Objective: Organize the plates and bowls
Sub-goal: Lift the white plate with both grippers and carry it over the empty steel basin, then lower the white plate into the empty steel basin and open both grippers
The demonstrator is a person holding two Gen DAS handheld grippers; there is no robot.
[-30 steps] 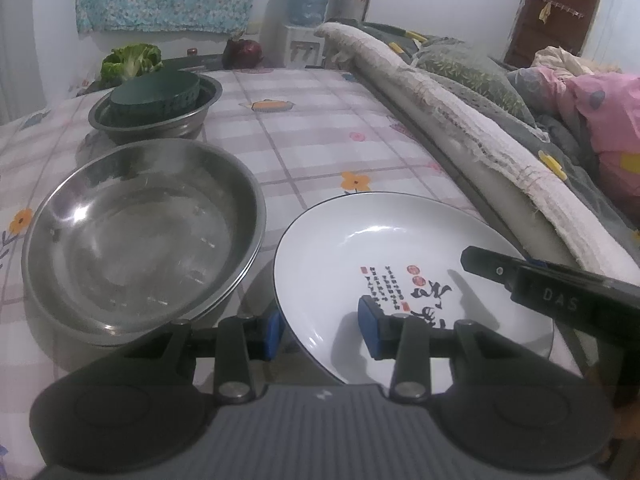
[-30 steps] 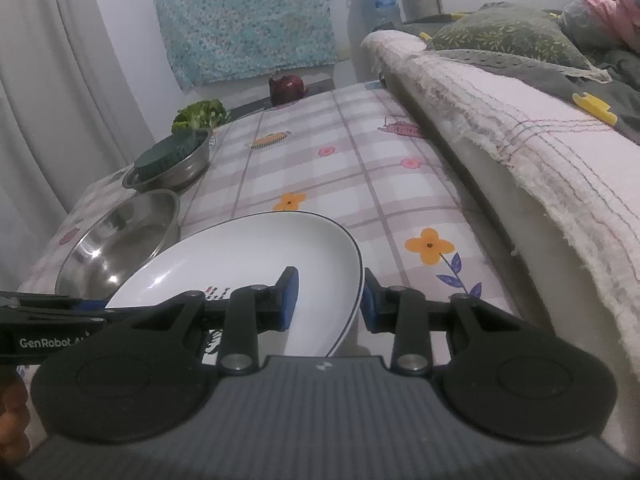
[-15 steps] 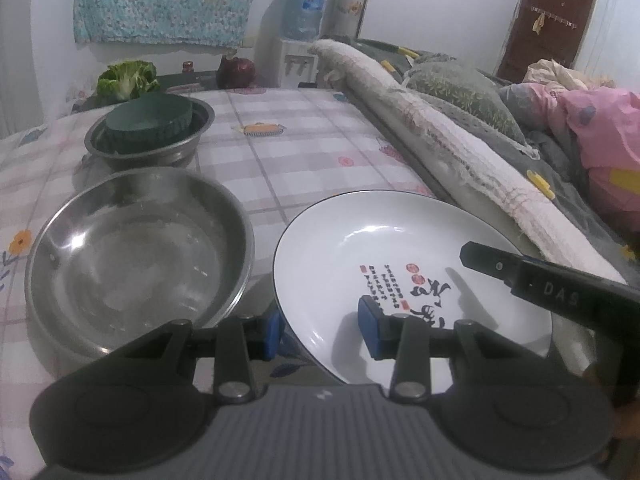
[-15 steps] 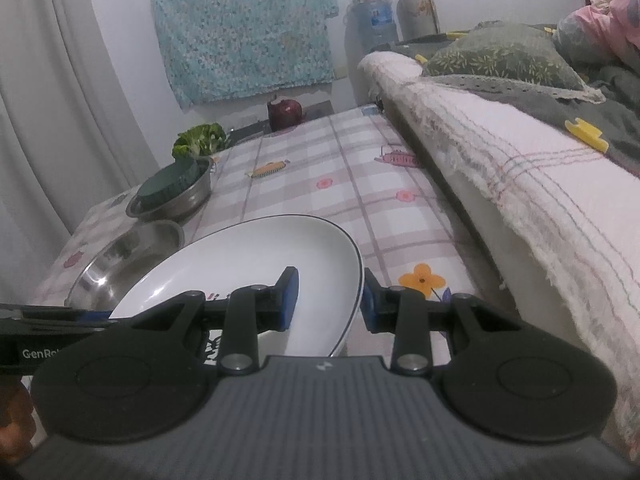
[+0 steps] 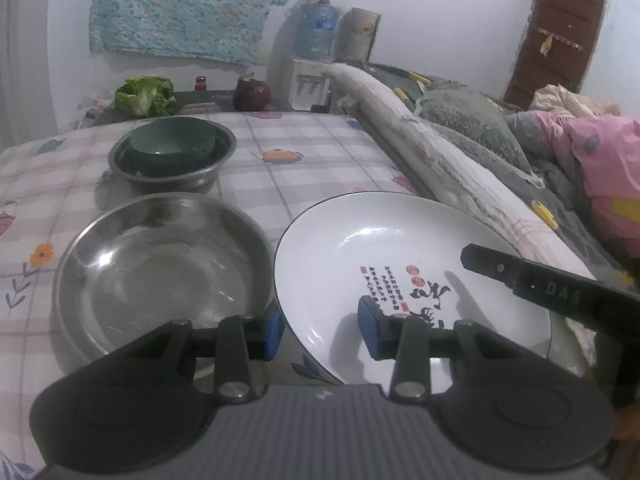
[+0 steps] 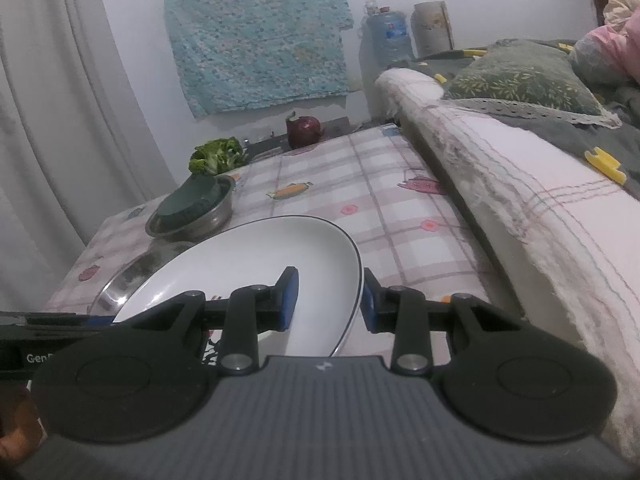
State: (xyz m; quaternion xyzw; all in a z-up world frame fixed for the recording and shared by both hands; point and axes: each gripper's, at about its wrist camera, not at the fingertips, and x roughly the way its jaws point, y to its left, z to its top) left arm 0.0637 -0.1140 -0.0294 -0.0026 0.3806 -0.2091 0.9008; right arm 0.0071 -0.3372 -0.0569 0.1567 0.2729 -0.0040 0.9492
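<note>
Checked cloth covers the table [image 5: 304, 168]. Both grippers clasp the white plate [image 5: 400, 264]: left gripper [image 5: 320, 330] at its lower-left rim, right gripper [image 6: 328, 300] at its right rim. Only the left view shows the steel pan [image 5: 160, 264] fully, at center left.

I see a white wall [image 5: 440, 20] with a teal cloth [image 5: 188, 8] hung on it, and a grey curtain [image 6: 60, 100] at the left. A checked tablecloth [image 5: 304, 176] with flower prints covers the table. A bed [image 6: 532, 184] runs along its right side, a green pillow [image 6: 516, 76] on it. A brown door [image 5: 556, 40] stands at the far right. A water bottle [image 5: 316, 28] sits by the wall.
</note>
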